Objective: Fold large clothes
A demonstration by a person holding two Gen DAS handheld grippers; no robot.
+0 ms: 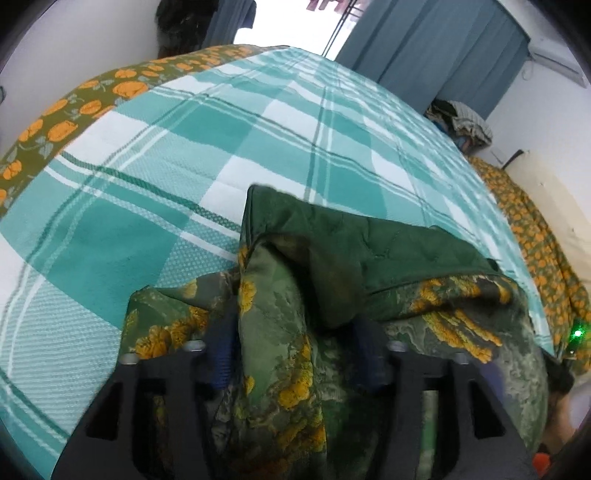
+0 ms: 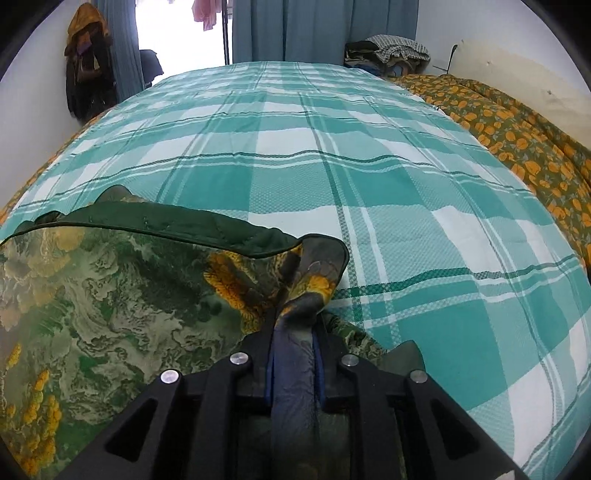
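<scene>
A large green garment with yellow flower print and a dark green quilted lining lies bunched on the near part of a teal and white plaid bed sheet. My left gripper stands wide, its blue pads either side of a fold of the garment without pinching it. In the right wrist view the garment spreads to the left. My right gripper is shut on a narrow twisted edge of it, just above the sheet.
An olive quilt with orange flowers runs along the bed's right side and also shows at the far left edge. A pile of clothes sits at the far corner. Dark coats hang on the left wall beside blue curtains.
</scene>
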